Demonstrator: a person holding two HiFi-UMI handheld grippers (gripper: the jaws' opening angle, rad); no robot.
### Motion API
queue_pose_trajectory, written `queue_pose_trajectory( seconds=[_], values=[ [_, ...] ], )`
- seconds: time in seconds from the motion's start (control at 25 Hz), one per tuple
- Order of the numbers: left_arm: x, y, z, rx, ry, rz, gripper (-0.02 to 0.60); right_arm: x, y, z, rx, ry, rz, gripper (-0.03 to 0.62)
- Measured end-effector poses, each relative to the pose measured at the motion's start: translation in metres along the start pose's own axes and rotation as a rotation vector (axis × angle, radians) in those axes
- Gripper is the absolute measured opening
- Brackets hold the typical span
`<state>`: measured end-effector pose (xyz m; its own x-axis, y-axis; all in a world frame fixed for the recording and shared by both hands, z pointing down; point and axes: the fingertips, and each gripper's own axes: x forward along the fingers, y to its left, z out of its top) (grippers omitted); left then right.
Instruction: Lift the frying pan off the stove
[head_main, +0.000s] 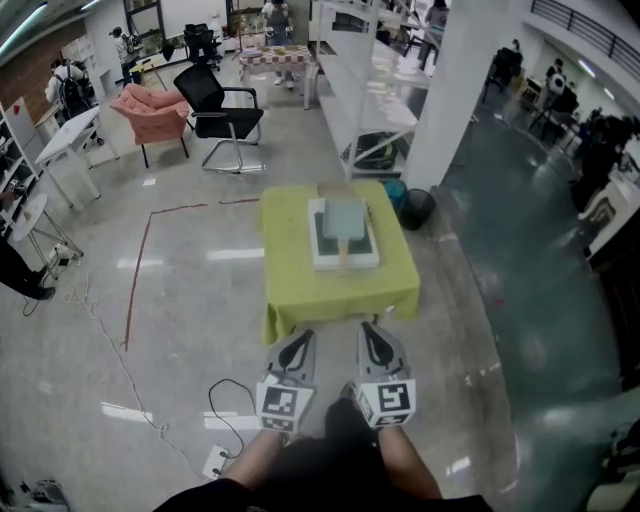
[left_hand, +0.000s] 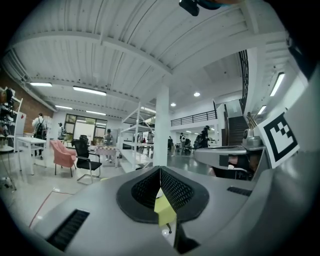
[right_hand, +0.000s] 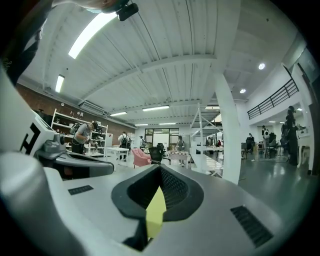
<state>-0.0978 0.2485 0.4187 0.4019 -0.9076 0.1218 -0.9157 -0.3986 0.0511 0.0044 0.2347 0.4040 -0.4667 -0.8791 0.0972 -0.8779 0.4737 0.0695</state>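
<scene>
Frying pan (head_main: 344, 218) sits on stove (head_main: 325, 256), mid-bench (head_main: 300, 285), well ahead of both grippers. Left gripper (head_main: 298, 342) and right gripper (head_main: 375, 342): fingers closed together, empty. Suggested: spread the fingers before reaching the near-facing handle, clamp it squarely, and lift straight up.

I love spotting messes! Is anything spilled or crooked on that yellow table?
Nothing stands out. The pan sits flat on the stove, which rests near the middle of the table. No spill shows on the cloth.
</scene>
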Motion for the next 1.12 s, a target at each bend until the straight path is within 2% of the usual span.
queue_pose_trajectory(
  seconds=[0.24,0.56,0.84,1.0,1.12],
  values=[
    [0.032,0.009,-0.006,0.004,0.023,0.016,0.044,0.032,-0.02,-0.007,0.029,-0.006,0.022,0.015],
    [0.104,0.025,-0.01,0.009,0.061,0.039,0.044,0.096,-0.06,-0.021,0.038,0.007,0.08,0.015],
    [0.164,0.022,-0.017,0.003,0.12,0.047,0.044,0.135,-0.107,-0.035,0.071,0.039,0.12,0.015],
    [0.196,0.014,-0.028,0.024,0.168,0.043,0.044,0.144,-0.131,-0.05,0.08,0.096,0.132,0.015],
    [0.216,0.006,-0.04,-0.007,0.206,0.034,0.044,0.145,-0.15,-0.065,0.1,0.143,0.141,0.015]
  ],
)
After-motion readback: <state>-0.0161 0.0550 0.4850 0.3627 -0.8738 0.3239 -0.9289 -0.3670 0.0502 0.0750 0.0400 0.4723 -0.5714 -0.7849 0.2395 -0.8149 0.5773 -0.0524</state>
